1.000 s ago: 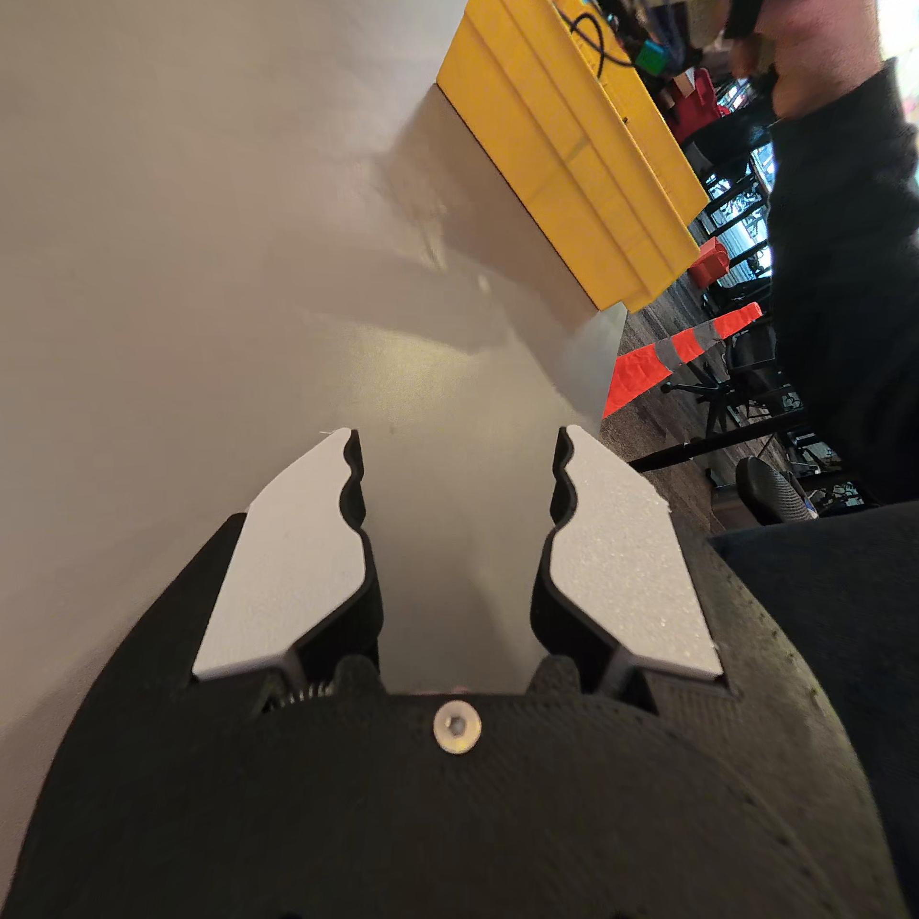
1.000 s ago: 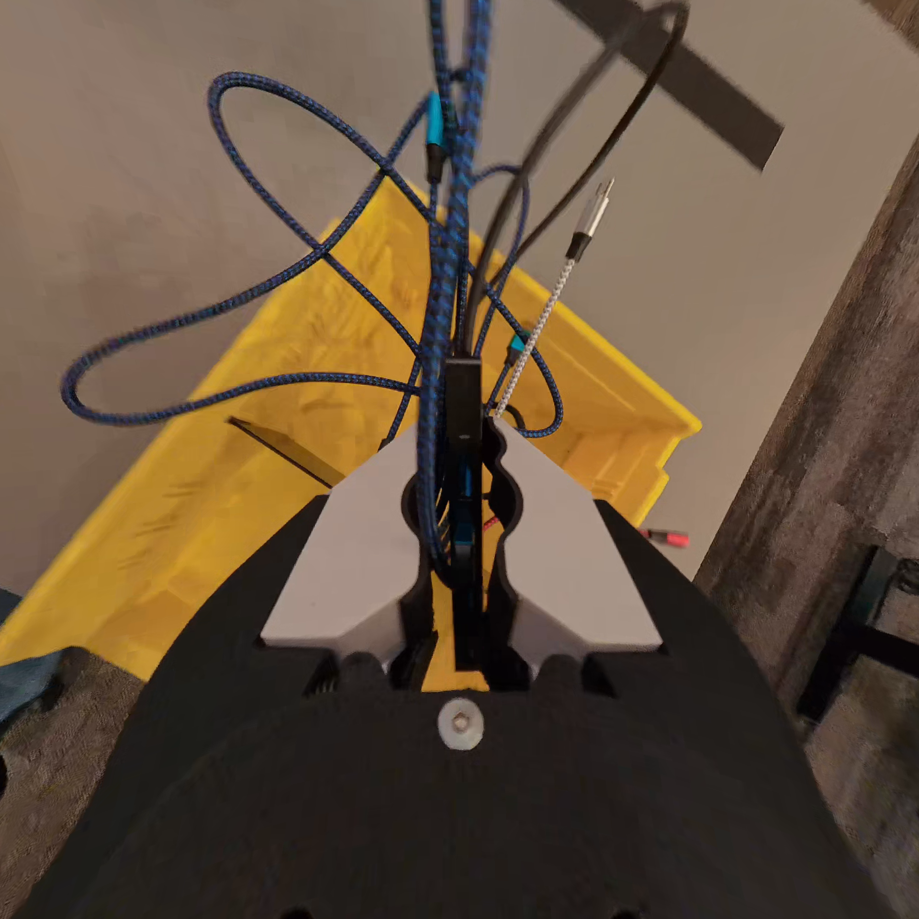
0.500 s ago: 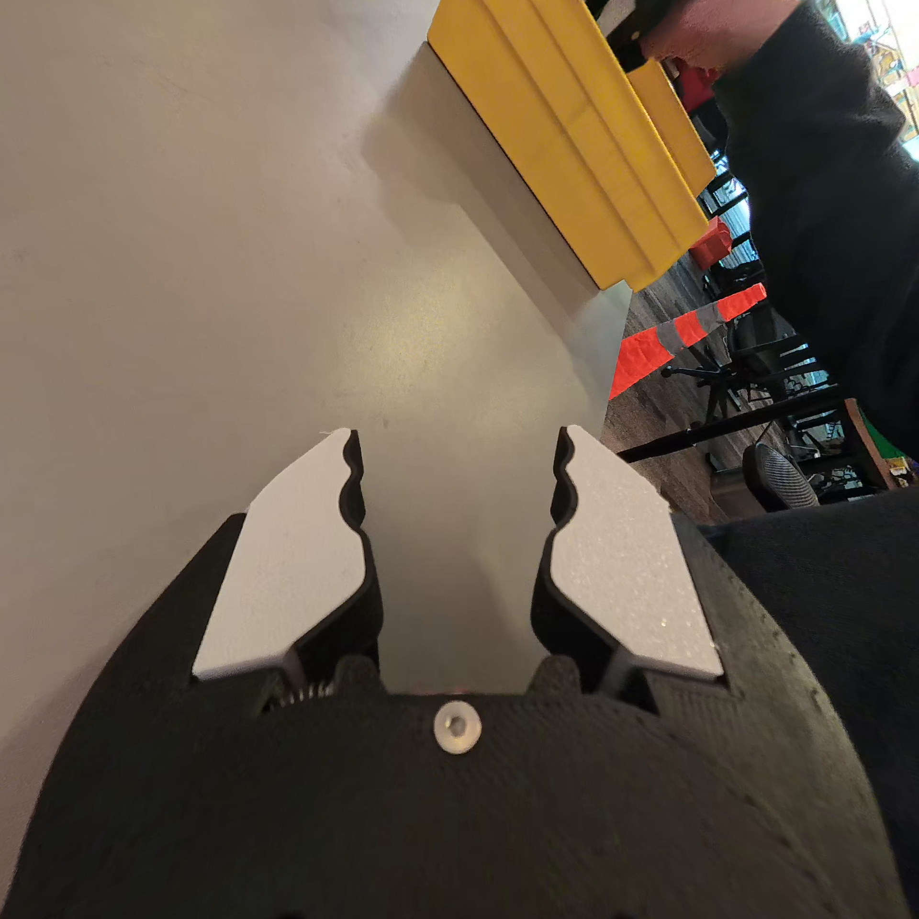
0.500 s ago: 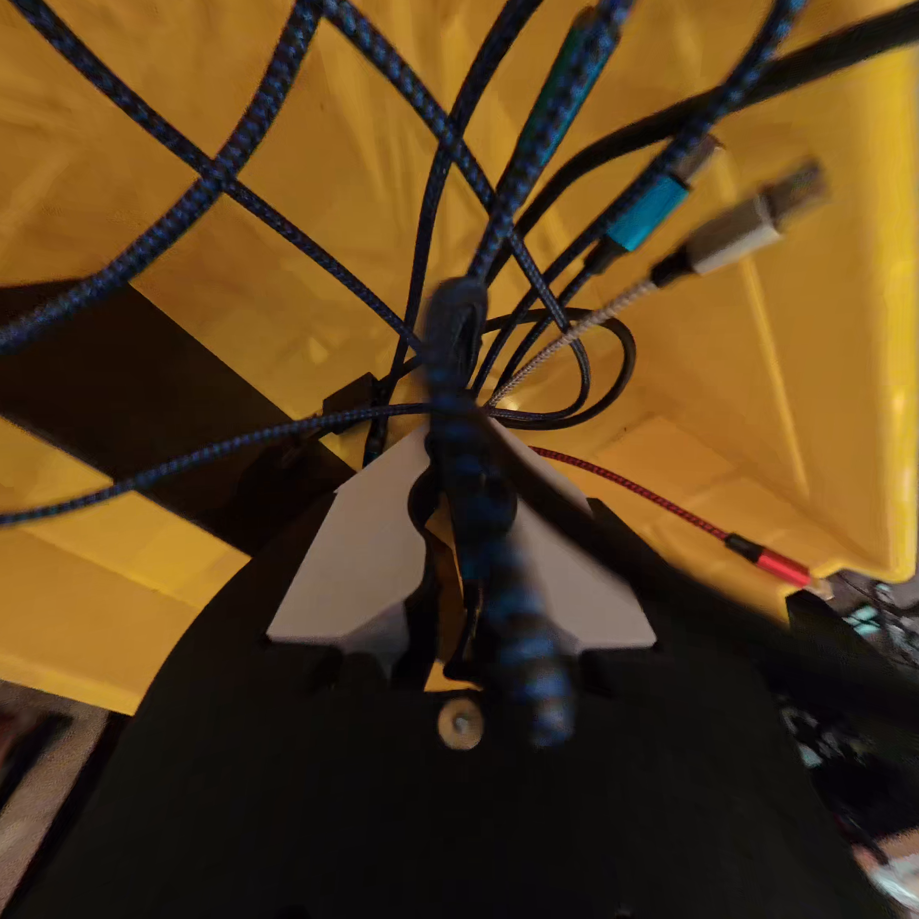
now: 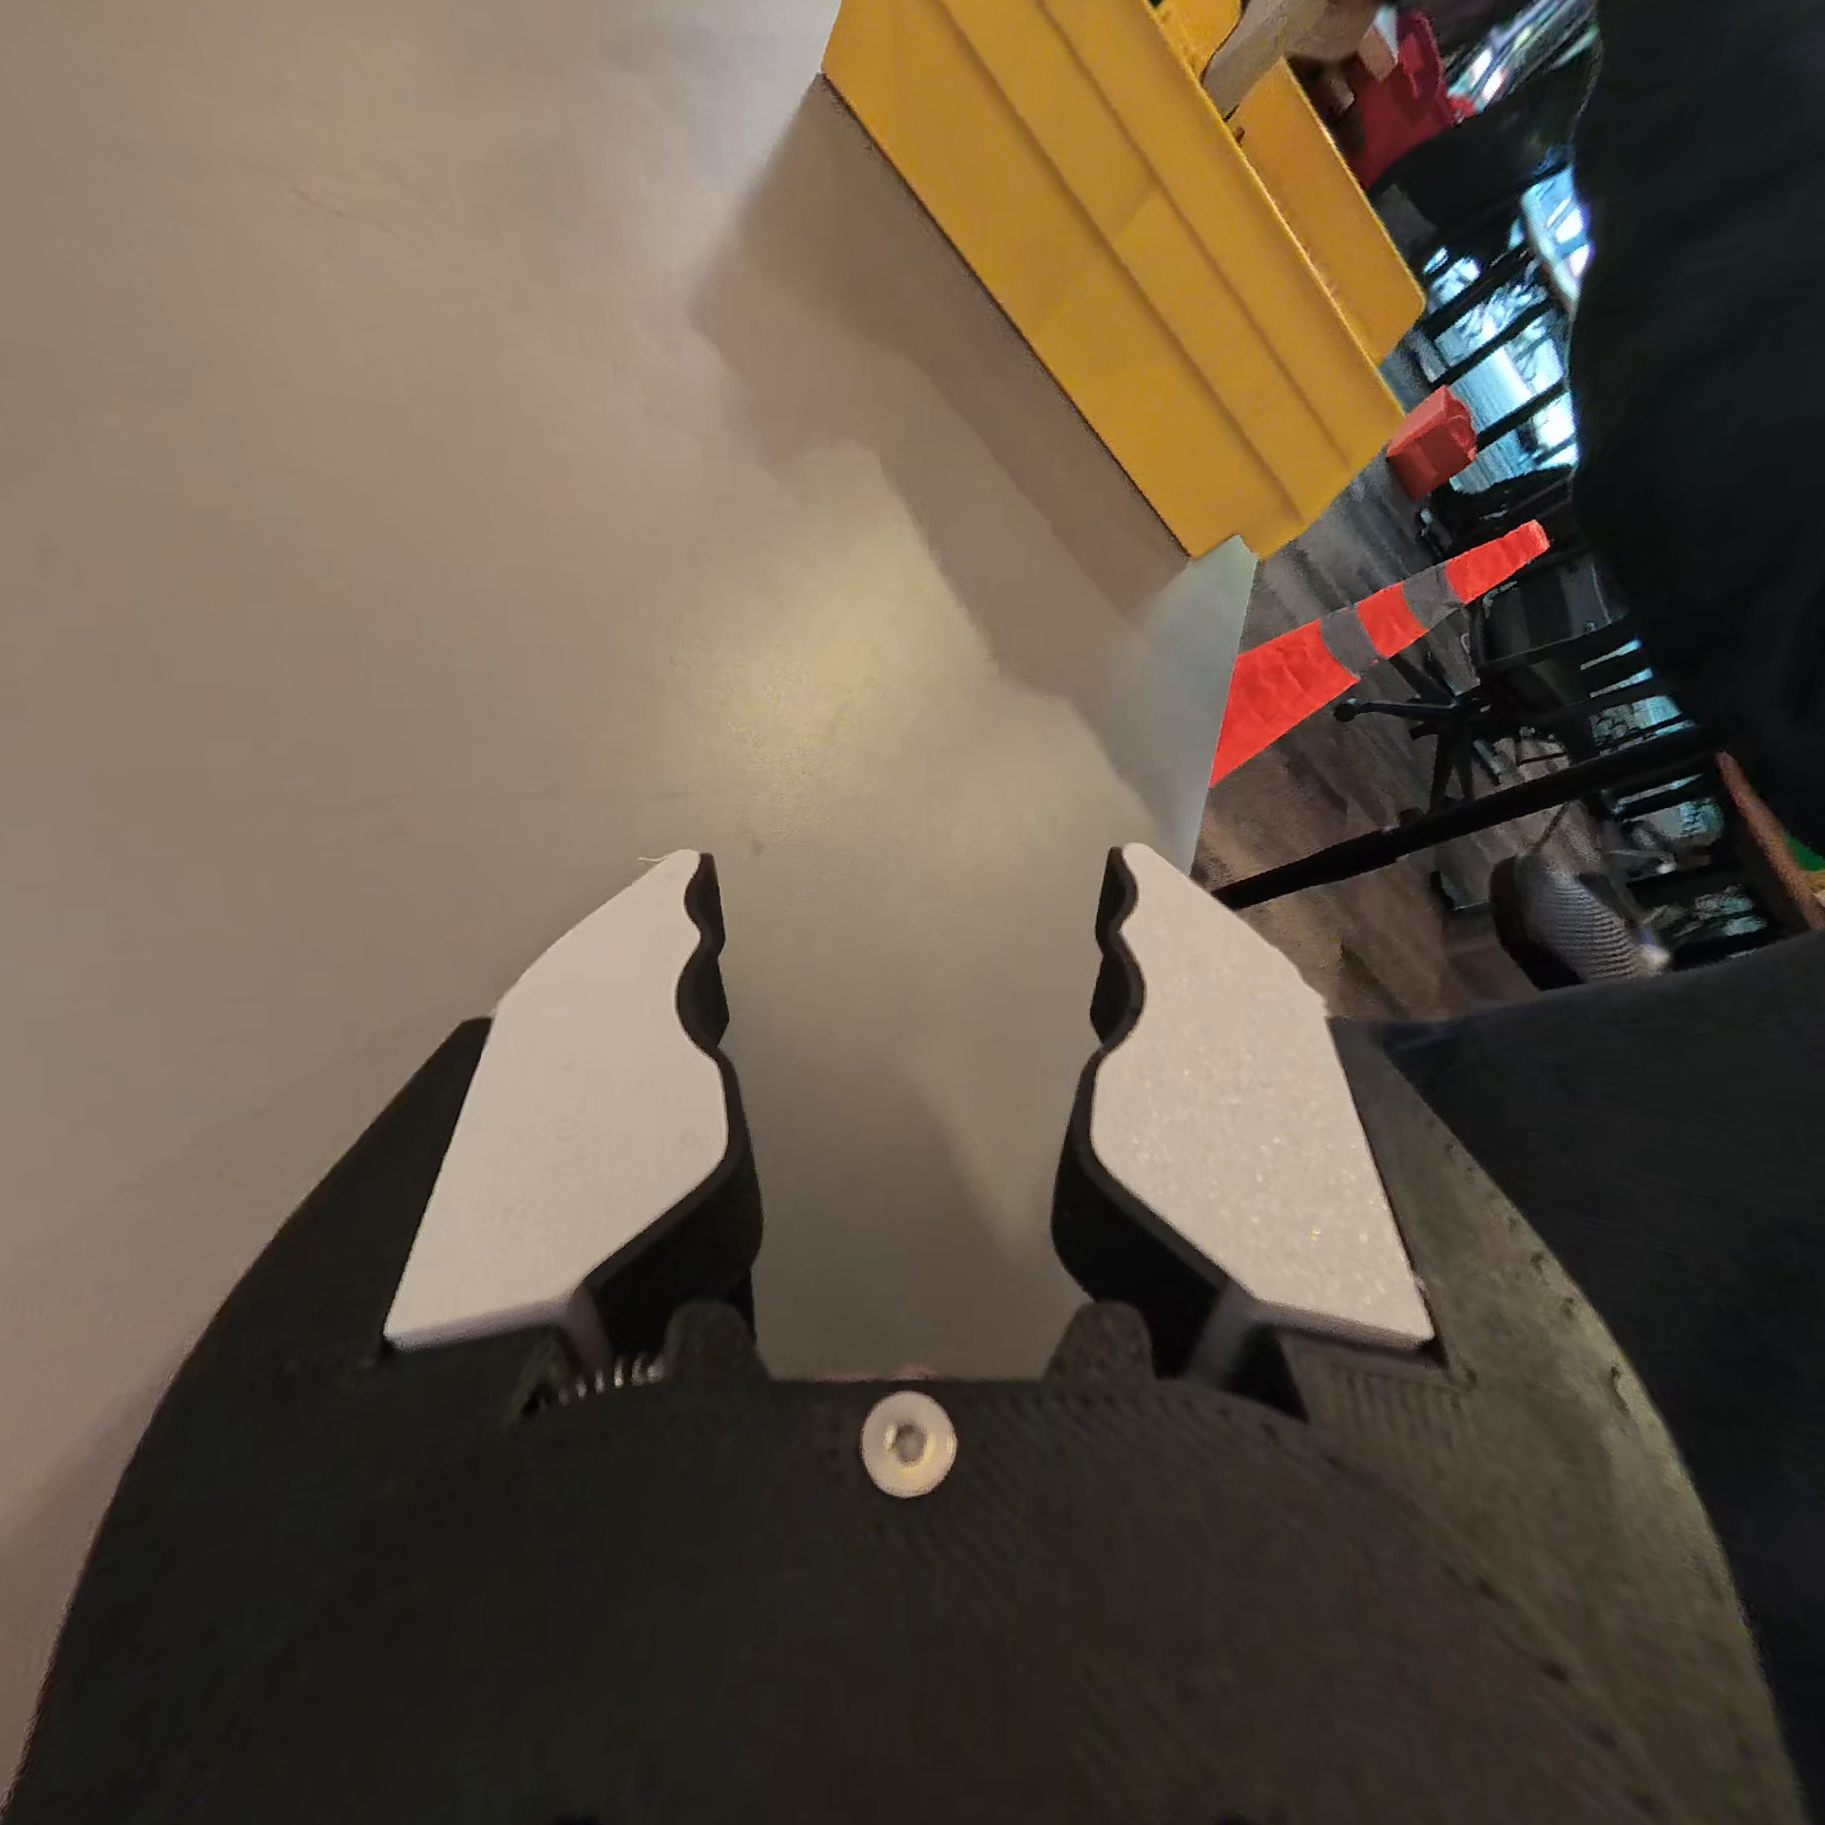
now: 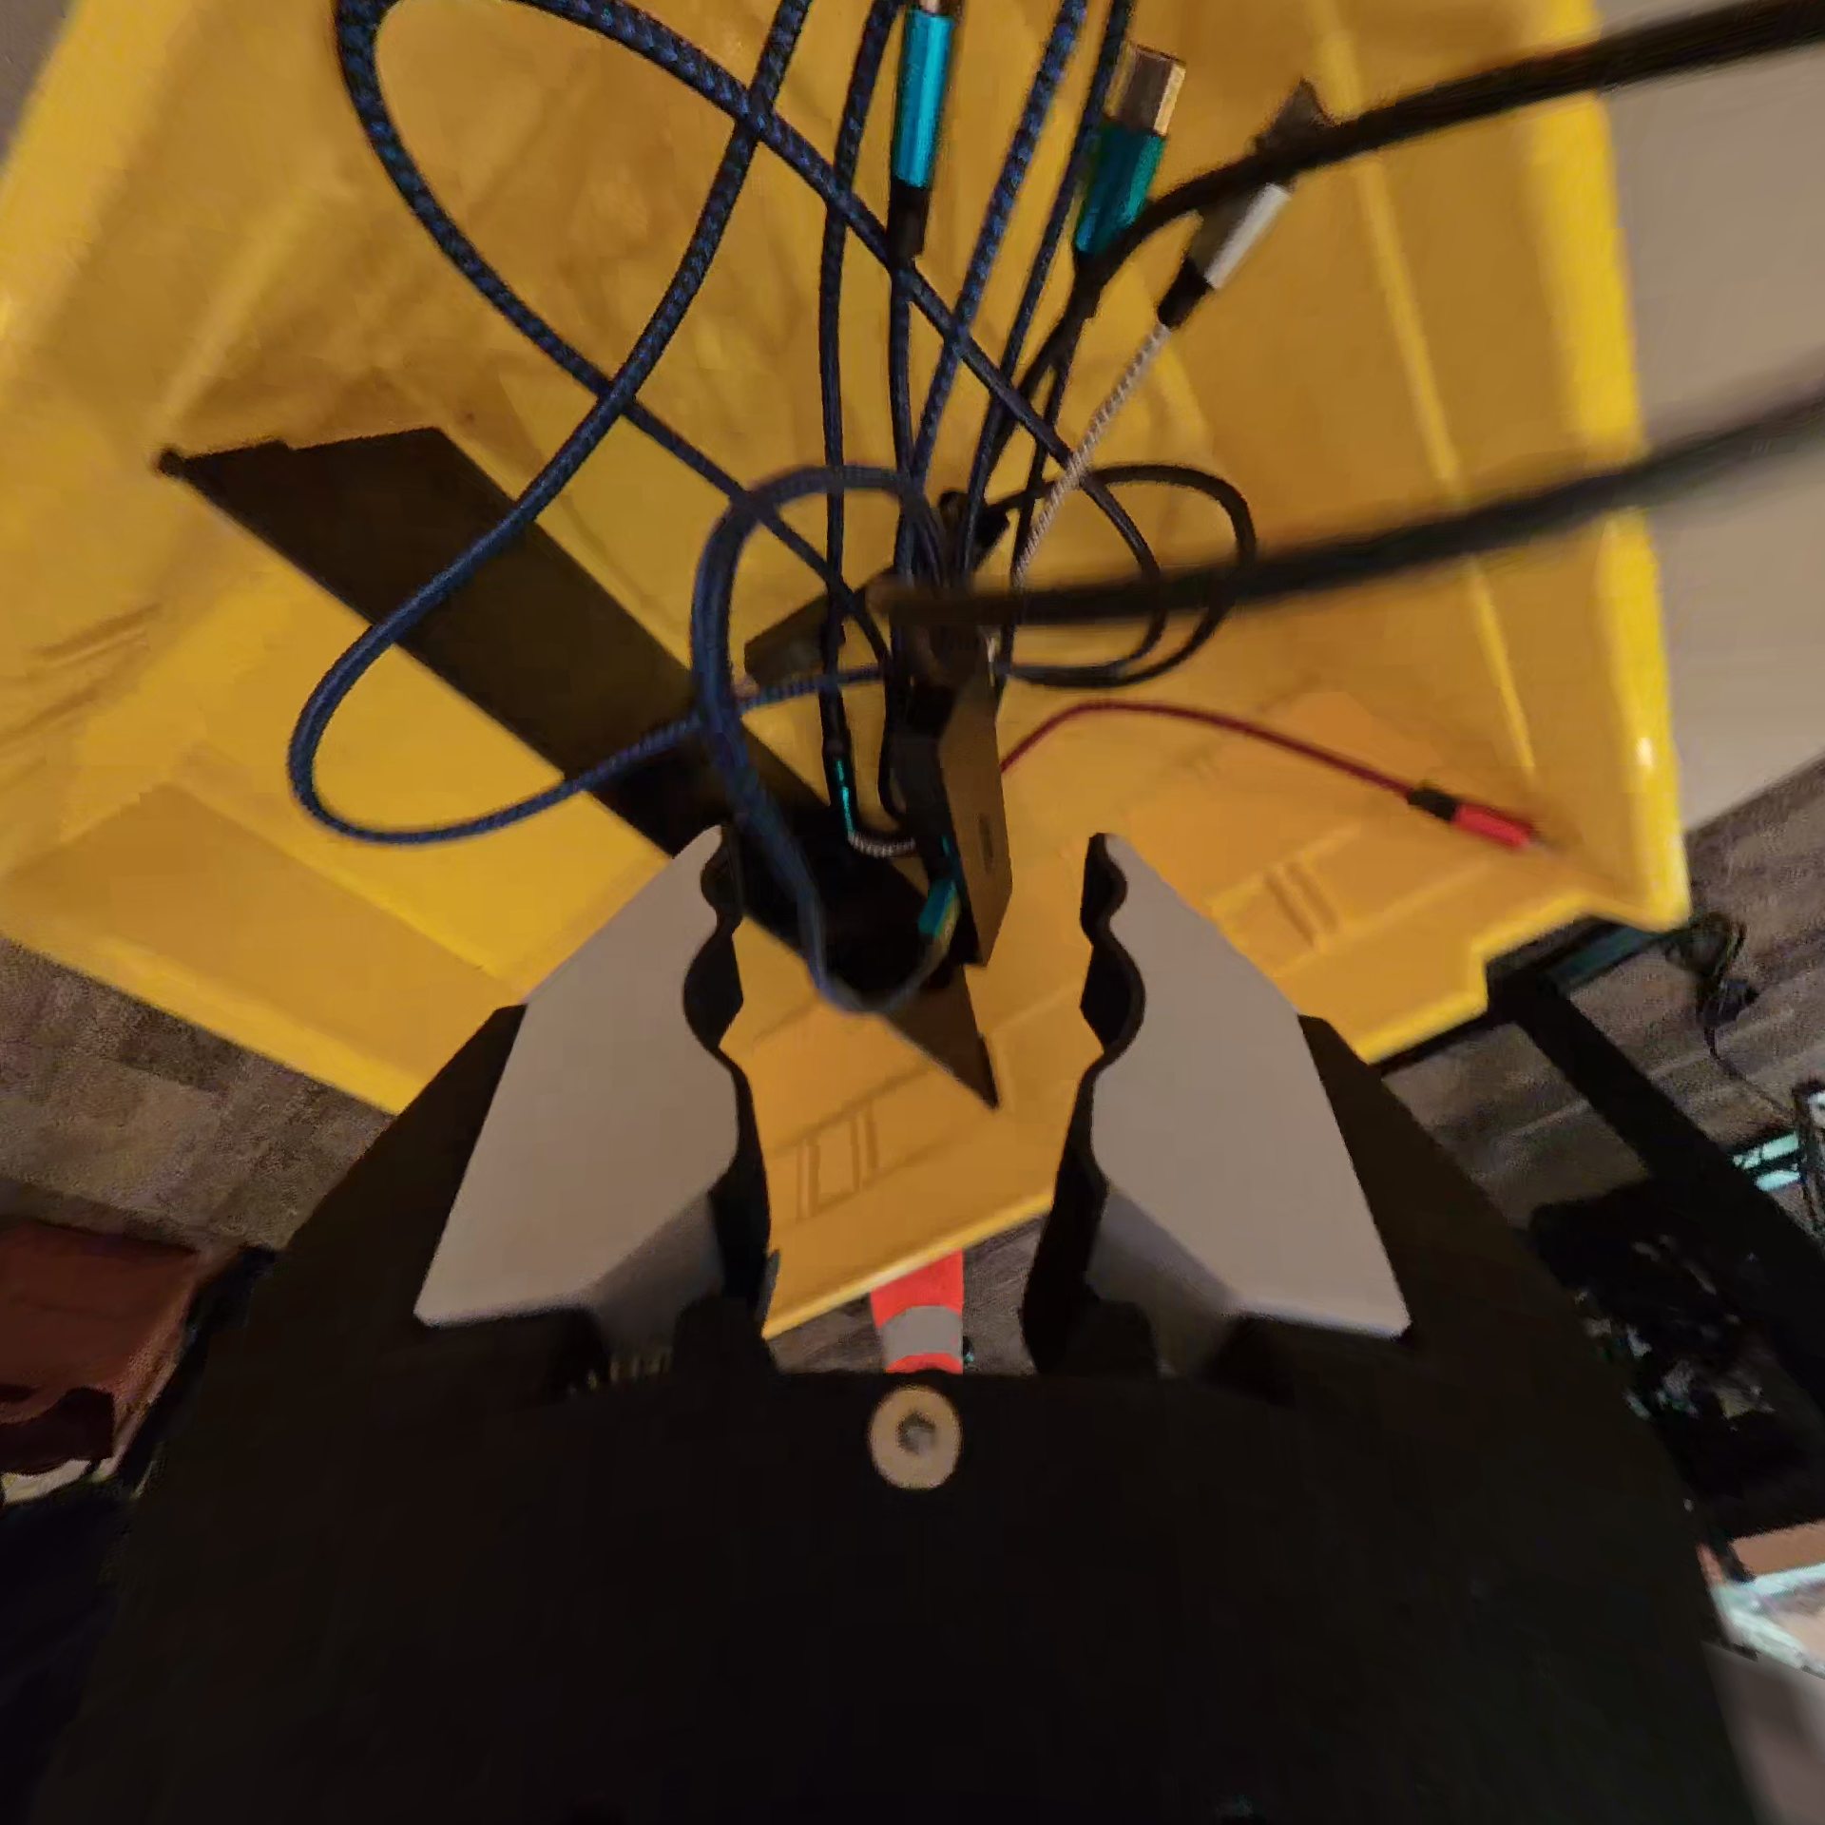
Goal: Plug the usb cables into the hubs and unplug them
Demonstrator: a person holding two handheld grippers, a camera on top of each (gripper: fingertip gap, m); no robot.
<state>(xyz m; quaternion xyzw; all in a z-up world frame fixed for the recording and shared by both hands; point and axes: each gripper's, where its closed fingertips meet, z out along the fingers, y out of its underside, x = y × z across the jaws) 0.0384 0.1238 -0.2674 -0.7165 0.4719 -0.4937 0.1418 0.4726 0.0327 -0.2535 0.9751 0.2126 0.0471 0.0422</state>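
In the right wrist view my right gripper [image 6: 904,869] is open above a yellow bin [image 6: 1402,553]. A black USB hub [image 6: 973,820] hangs just past the fingertips, between them but not clamped, with a tangle of blue braided cables [image 6: 553,395], a black cable [image 6: 1481,89] and a silver-tipped cable [image 6: 1234,237] attached or wrapped around it. A red cable [image 6: 1462,815] lies in the bin. In the left wrist view my left gripper [image 5: 909,869] is open and empty, low over a grey table [image 5: 395,444].
The yellow bin [image 5: 1136,267] stands at the table's far right edge in the left wrist view. An orange traffic cone [image 5: 1373,632], chairs and dark floor lie beyond the edge. A person's dark sleeve [image 5: 1708,346] fills the right side. A black strip [image 6: 444,583] crosses the bin floor. The left gripper's tips are roughly 45 centimeters from the right gripper's.
My right gripper has opened and let go of the hub and cable bundle, which now hangs over the bin. The left gripper has stayed open and nearly still.
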